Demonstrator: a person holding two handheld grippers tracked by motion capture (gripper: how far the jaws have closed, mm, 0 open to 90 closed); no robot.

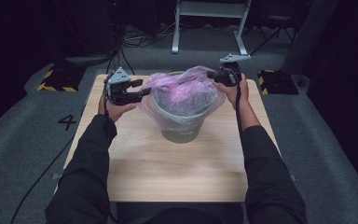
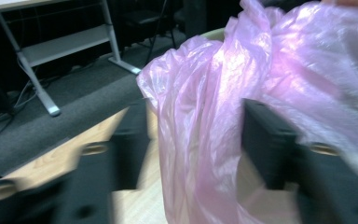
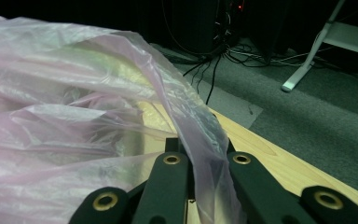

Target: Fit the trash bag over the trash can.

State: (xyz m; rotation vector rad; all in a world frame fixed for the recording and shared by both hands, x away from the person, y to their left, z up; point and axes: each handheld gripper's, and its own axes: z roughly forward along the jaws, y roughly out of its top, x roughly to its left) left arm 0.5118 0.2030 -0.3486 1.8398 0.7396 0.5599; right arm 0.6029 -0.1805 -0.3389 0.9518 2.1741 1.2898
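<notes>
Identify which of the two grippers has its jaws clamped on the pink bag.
The right gripper: its jaws pinch the pink bag. The left gripper stands open around it.

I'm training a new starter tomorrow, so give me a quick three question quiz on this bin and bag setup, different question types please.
1. True or false: the right tool is shut on the pink bag.
2. Multiple choice: the bin stands on A) the grey carpet, B) the wooden table, C) a metal shelf.
3. Short answer: in the left gripper view, what lies between the jaws of the left tool, and do the jaws press on it?

Key
1. True: the film is pinched between its closed jaws.
2. B.
3. A fold of the pink bag; the jaws stand apart on either side, not pressing it.
</notes>
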